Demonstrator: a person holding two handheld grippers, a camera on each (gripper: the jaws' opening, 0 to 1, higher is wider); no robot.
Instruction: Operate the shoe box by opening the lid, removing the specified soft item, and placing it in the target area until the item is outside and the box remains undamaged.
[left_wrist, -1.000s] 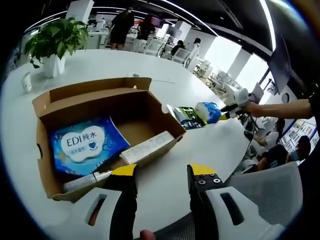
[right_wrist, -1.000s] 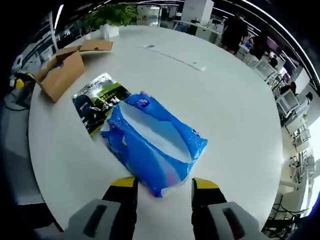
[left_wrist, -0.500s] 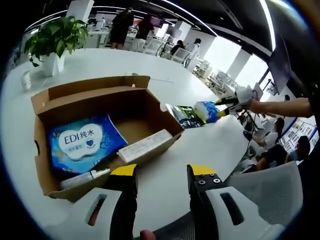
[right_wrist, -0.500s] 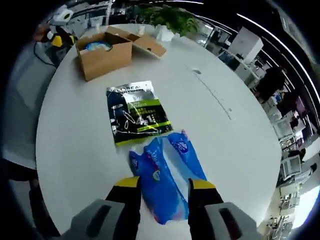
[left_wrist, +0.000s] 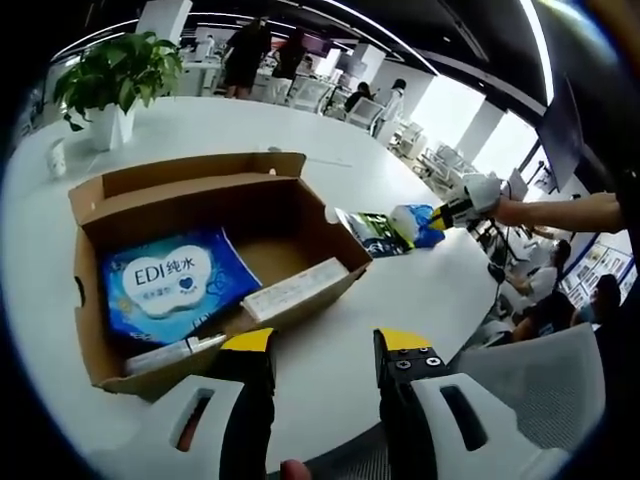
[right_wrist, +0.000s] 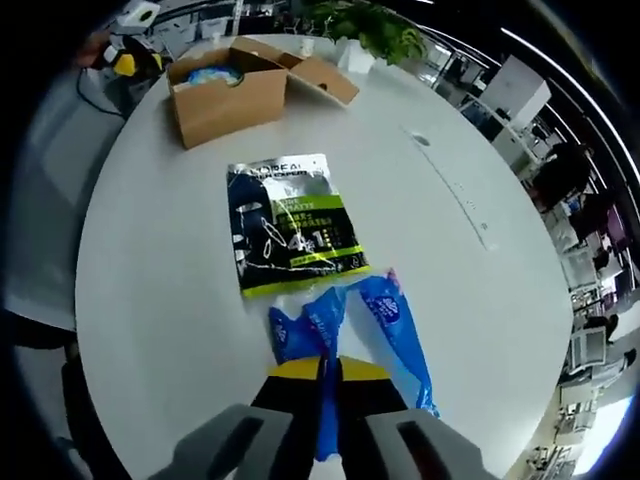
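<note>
My right gripper (right_wrist: 330, 372) is clamped on the blue pack (right_wrist: 385, 330); my left gripper (left_wrist: 322, 345) gapes, touching nothing; the box (left_wrist: 190, 195) holds a tissue pack (left_wrist: 170, 285)

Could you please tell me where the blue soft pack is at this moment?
In the right gripper view the blue soft pack lies on the white table, pinched by the right gripper, beside the black-and-green packet and away from the shoe box.

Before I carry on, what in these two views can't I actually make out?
- Right gripper, right gripper view: jaws pinch the blue plastic soft pack; its near end is hidden between them.
- Open brown cardboard shoe box, right gripper view: near wall hides most contents.
- Long white carton, left gripper view: print too small.
- Black-and-green flat sachet, left gripper view: too small, partly behind the box corner.
</note>
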